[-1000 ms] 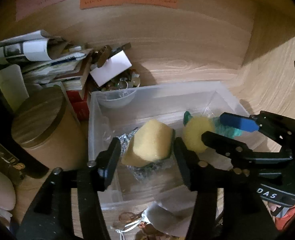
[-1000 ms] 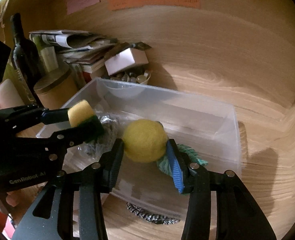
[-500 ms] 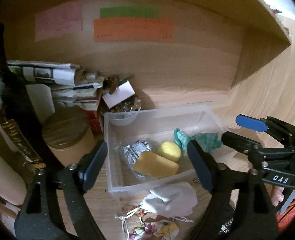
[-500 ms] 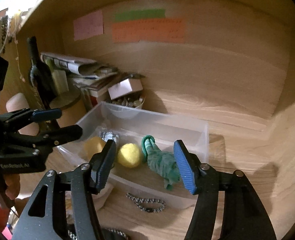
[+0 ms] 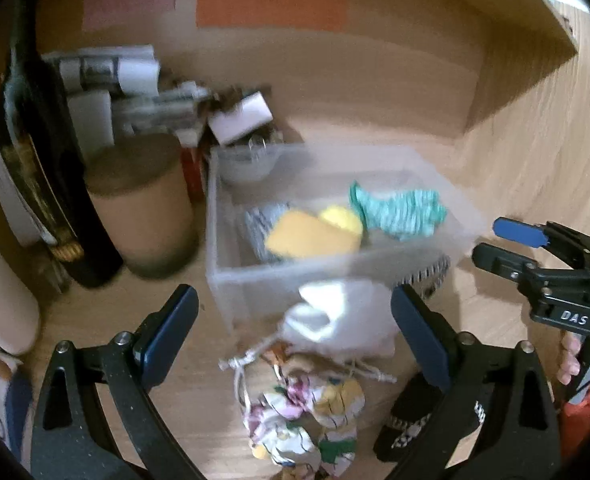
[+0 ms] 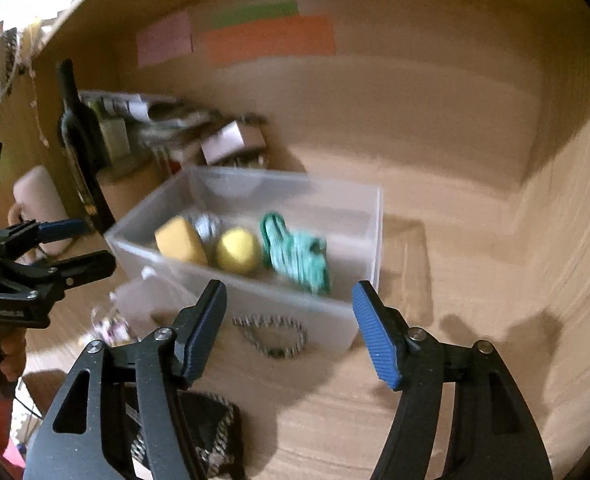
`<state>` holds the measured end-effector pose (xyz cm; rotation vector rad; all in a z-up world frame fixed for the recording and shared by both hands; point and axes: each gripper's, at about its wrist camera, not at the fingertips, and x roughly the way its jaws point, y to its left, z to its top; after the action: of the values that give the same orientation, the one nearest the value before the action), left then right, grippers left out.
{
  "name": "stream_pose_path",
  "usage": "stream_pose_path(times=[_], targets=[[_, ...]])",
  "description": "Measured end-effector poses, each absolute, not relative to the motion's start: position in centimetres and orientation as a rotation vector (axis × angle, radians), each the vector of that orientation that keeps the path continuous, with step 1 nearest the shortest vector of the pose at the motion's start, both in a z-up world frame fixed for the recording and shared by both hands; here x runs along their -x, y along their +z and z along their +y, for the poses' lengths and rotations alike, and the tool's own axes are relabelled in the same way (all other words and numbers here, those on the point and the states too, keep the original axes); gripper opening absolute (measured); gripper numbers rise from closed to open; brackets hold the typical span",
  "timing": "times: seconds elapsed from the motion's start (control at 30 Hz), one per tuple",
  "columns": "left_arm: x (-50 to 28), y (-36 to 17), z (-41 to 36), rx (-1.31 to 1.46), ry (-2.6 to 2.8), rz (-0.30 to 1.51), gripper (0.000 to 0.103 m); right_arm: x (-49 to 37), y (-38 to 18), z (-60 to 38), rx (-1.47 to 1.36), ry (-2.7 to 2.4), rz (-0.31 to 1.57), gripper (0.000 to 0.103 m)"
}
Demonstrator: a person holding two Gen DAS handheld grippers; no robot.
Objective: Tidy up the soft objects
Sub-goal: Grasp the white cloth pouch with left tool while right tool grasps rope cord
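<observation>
Inside bin (image 6: 369,216): three softs (blurred).

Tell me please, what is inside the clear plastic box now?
Inside the clear plastic box lie a yellow sponge, a yellow ball and a green knitted piece. Something silvery shows behind the sponge, mostly covered. The box floor beneath them is hidden.
</observation>
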<state>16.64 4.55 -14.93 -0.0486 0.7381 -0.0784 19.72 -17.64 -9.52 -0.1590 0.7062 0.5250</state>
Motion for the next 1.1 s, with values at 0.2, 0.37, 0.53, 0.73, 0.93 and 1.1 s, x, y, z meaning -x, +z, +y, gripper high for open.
stream_pose_path(times=[0.2,0.37,0.53,0.73,0.93,1.1], targets=[[-17.2,-17.2,3.2,0.045,-0.125,0.803,0.098,-20.4,-12.4,-17.6,0.160,0.518,0.795,0.062],[-18.0,-18.2,2.1,0.029,-0.149,0.829,0.098,-21.1,-13.3,-17.0,0.161,0.527,0.821,0.060],[-18.6,-19.2,1.9,0.035,-0.169,0.858,0.079,-21.7,-15.1,-16.5,0.171,0.532,0.887,0.041],[-18.5,-19.5,2.0,0.051,-0.178,0.849,0.065,-22.4,-16.2,-16.4,0.144,0.540,0.929,0.024],[-18.1,-19.3,2.2,0.055,-0.186,0.838,0.041,-22.1,-15.7,-16.8,0.117,0.543,0.894,0.008],[-17.2,-18.6,2.5,0.063,-0.192,0.822,0.028,-21.4,-14.8,-16.7,0.124,0.552,0.844,0.007]])
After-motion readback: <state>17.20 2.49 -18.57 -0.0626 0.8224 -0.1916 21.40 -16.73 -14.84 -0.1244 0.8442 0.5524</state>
